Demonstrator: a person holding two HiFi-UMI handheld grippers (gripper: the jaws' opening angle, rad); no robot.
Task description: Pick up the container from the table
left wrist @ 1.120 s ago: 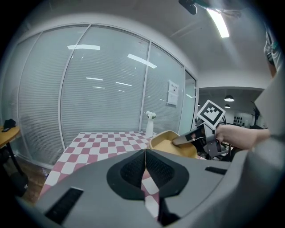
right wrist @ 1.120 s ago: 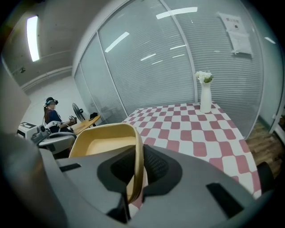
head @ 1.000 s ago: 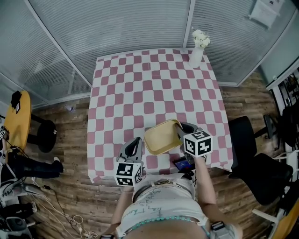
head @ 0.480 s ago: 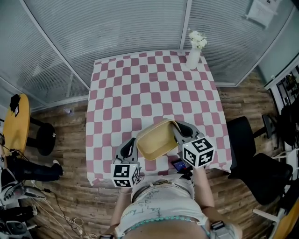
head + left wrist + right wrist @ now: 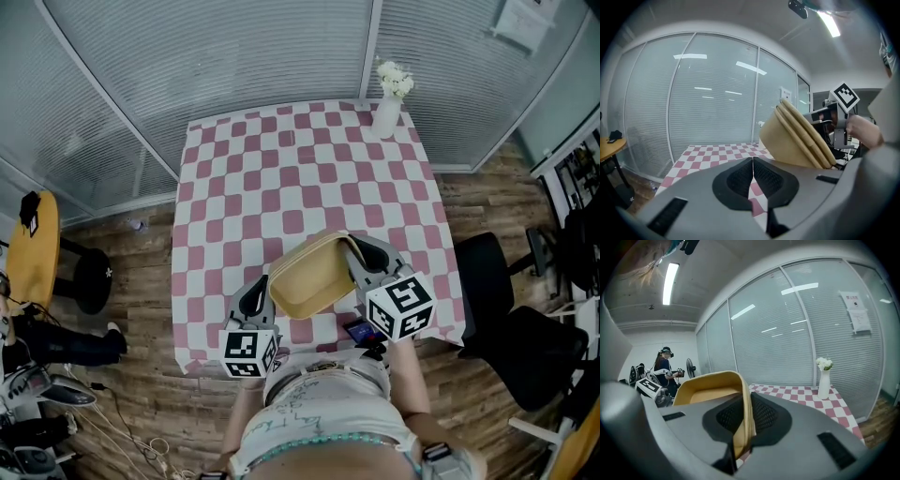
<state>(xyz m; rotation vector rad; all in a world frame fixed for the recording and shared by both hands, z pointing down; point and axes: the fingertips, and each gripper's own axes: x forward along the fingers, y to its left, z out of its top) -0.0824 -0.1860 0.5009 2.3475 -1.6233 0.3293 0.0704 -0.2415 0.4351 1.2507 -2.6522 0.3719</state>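
Container [image 5: 314, 277]: tan, shallow, rounded rectangle, tilted, open side toward 10 o'clock in the head view. It hangs clear above the counter's 6 o'clock edge, between the two tools. The left gripper view shows its ribbed underside [image 5: 797, 140] at 2 o'clock, with the checks of the cloth below it. The right gripper view shows its inside [image 5: 705, 392] at 9 o'clock of the jaws.

Counter [image 5: 281, 169]: square, under a pink-and-white checked cloth, glass partition with blinds along its 12 o'clock side.

Office chair [image 5: 511, 323]: black, on the wood floor at 4 o'clock of the counter.

Round yellow table [image 5: 33, 239]: well apart at 9 o'clock.

Right hand-held gripper [image 5: 361, 255]: at the container's 3 o'clock rim. Its own view [image 5: 743, 416] has the jaws closed onto that rim, the thin wall pinched between the two dark pads.

Left hand-held gripper [image 5: 255, 289]: just beside the container's 7 o'clock corner; contact cannot be judged. Its own view [image 5: 753, 176] has the pads pressed together with nothing between them.

Vase [image 5: 386, 112]: white, upright, white flowers, at the counter's 1 o'clock corner; also seen at 3 o'clock in the right gripper view [image 5: 824, 380].
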